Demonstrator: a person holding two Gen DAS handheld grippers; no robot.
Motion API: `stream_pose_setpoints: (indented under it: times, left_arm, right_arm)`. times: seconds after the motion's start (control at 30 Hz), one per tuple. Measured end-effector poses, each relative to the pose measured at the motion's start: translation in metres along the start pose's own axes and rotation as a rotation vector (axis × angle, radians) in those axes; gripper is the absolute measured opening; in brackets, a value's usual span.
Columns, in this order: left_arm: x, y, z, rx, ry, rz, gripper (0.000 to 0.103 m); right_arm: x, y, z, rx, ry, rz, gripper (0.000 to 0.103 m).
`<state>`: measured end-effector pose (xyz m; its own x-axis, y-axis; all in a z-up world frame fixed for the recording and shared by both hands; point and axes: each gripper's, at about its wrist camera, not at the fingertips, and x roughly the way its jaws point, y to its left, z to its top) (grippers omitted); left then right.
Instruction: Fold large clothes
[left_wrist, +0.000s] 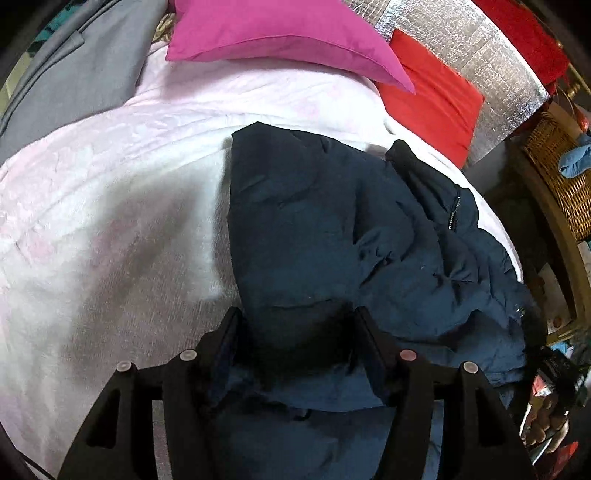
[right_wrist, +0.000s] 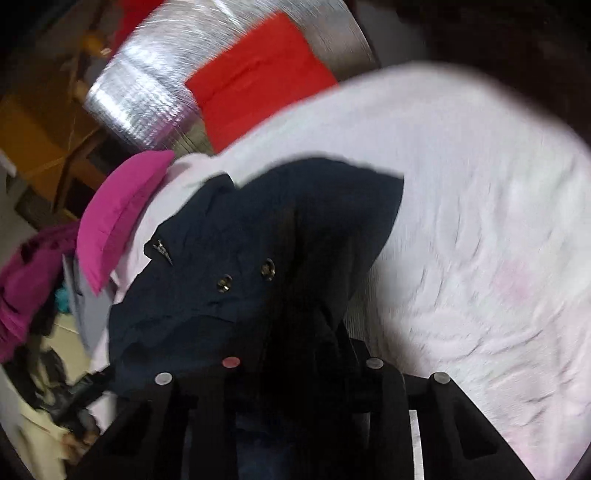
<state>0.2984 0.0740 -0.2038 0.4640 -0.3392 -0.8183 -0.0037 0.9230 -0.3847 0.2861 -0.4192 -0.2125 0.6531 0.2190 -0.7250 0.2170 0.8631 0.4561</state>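
Note:
A dark navy padded jacket (left_wrist: 332, 229) lies bunched on a pale pink bedspread (left_wrist: 110, 206). In the left wrist view my left gripper (left_wrist: 295, 325) has its black fingers (left_wrist: 231, 332) spread apart with the jacket's near edge lying between them. In the blurred right wrist view the jacket (right_wrist: 229, 258), with two metal snaps and a zipper pull, hangs up over my right gripper (right_wrist: 299, 332). The cloth covers the right fingers, which look shut on a dark fold of it.
A magenta pillow (left_wrist: 280, 33) and a red pillow (left_wrist: 436, 92) lie at the head of the bed against a silver quilted headboard (left_wrist: 480, 62). Grey cloth (left_wrist: 74, 66) lies at far left. A wicker basket (left_wrist: 557, 173) and clutter stand right of the bed.

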Motion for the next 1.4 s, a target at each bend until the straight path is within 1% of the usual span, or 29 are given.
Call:
stream_pose_setpoints:
  times: [0.03, 0.07, 0.13, 0.17, 0.23, 0.33, 0.37, 0.4, 0.43, 0.47, 0.5, 0.57, 0.6, 0.67, 0.7, 0.77, 0.87, 0.9, 0.97, 1.0, 1.03, 1.07, 1.13, 1.17, 1.23, 1.3, 1.33, 1.4]
  left_arm:
    - [0.003, 0.000, 0.000, 0.001, 0.003, 0.002, 0.062]
    - [0.004, 0.000, 0.000, 0.004, 0.005, 0.004, 0.063]
    - [0.007, -0.003, 0.000, 0.023, 0.002, 0.009, 0.064]
    - [0.006, -0.004, -0.001, 0.036, 0.003, 0.017, 0.064]
    - [0.004, -0.006, -0.001, 0.038, 0.002, 0.035, 0.064]
    - [-0.011, -0.010, -0.003, 0.044, -0.025, 0.075, 0.063]
    - [-0.019, -0.013, -0.004, 0.052, -0.048, 0.093, 0.063]
    - [-0.029, -0.015, -0.005, 0.063, -0.082, 0.107, 0.063]
    - [-0.038, -0.017, -0.007, 0.072, -0.110, 0.114, 0.063]
    - [-0.052, -0.023, -0.008, 0.081, -0.162, 0.116, 0.063]
    - [-0.062, -0.028, -0.010, 0.086, -0.203, 0.100, 0.063]
    - [-0.074, -0.042, -0.014, 0.106, -0.255, 0.032, 0.063]
    - [-0.077, -0.050, -0.015, 0.119, -0.270, 0.003, 0.063]
    - [-0.074, -0.067, -0.019, 0.147, -0.287, -0.030, 0.063]
    - [-0.071, -0.074, -0.020, 0.164, -0.283, -0.039, 0.064]
    - [-0.055, -0.094, -0.023, 0.206, -0.254, -0.047, 0.064]
    - [-0.026, -0.113, -0.026, 0.250, -0.191, -0.024, 0.064]
    - [-0.017, -0.116, -0.026, 0.253, -0.172, -0.016, 0.064]
    - [-0.001, -0.119, -0.028, 0.268, -0.118, 0.007, 0.064]
    - [0.006, -0.120, -0.029, 0.276, -0.094, 0.018, 0.064]
    - [0.012, -0.119, -0.031, 0.286, -0.073, 0.025, 0.064]
    - [0.015, -0.117, -0.033, 0.294, -0.068, 0.023, 0.064]
    - [0.016, -0.118, -0.038, 0.318, -0.053, 0.030, 0.064]
    - [0.019, -0.119, -0.042, 0.337, -0.042, 0.043, 0.064]
    - [0.026, -0.122, -0.050, 0.394, -0.026, 0.084, 0.065]
    - [0.034, -0.127, -0.055, 0.439, -0.030, 0.125, 0.065]
    - [0.036, -0.128, -0.056, 0.451, -0.031, 0.137, 0.065]
    - [0.034, -0.129, -0.054, 0.442, -0.024, 0.131, 0.065]
  right_arm:
    - [-0.003, 0.004, -0.001, -0.021, -0.019, -0.012, 0.031]
    - [-0.001, 0.004, -0.002, -0.028, -0.016, -0.025, 0.031]
    - [0.013, -0.004, -0.005, -0.026, 0.044, -0.057, 0.033]
    - [0.023, -0.010, -0.008, -0.009, 0.078, -0.063, 0.037]
    - [0.022, -0.014, -0.008, 0.015, 0.084, -0.048, 0.038]
    - [0.006, -0.015, -0.005, 0.044, 0.085, -0.064, 0.053]
    - [-0.002, -0.017, -0.005, 0.057, 0.076, -0.079, 0.062]
    - [-0.011, -0.021, -0.004, 0.072, 0.057, -0.090, 0.063]
    - [-0.023, -0.022, -0.004, 0.087, 0.026, -0.087, 0.063]
    - [-0.038, -0.023, -0.003, 0.103, -0.020, -0.066, 0.063]
    - [-0.047, -0.022, -0.003, 0.112, -0.046, -0.049, 0.063]
    - [-0.063, -0.016, -0.006, 0.111, -0.097, 0.008, 0.061]
    - [-0.068, -0.010, -0.007, 0.099, -0.119, 0.032, 0.053]
    - [-0.069, 0.009, -0.010, 0.049, -0.139, 0.076, 0.041]
    - [-0.064, 0.019, -0.011, 0.024, -0.131, 0.095, 0.038]
    - [-0.049, 0.040, -0.014, -0.026, -0.101, 0.126, 0.037]
    - [-0.018, 0.070, -0.021, -0.087, -0.043, 0.130, 0.035]
    - [-0.013, 0.075, -0.022, -0.101, -0.024, 0.132, 0.033]
    - [0.003, 0.085, -0.028, -0.139, 0.012, 0.111, 0.033]
    - [0.010, 0.087, -0.031, -0.158, 0.032, 0.093, 0.033]
    - [0.020, 0.088, -0.035, -0.179, 0.070, 0.066, 0.033]
    - [0.027, 0.087, -0.039, -0.191, 0.107, 0.044, 0.033]
    - [0.038, 0.079, -0.046, -0.196, 0.188, 0.036, 0.032]
    - [0.038, 0.077, -0.047, -0.198, 0.206, 0.038, 0.032]
    - [0.036, 0.075, -0.049, -0.206, 0.225, 0.038, 0.032]
    - [0.037, 0.072, -0.052, -0.214, 0.220, 0.037, 0.032]
    - [0.038, 0.072, -0.054, -0.221, 0.216, 0.030, 0.032]
    - [0.036, 0.076, -0.053, -0.235, 0.217, 0.020, 0.032]
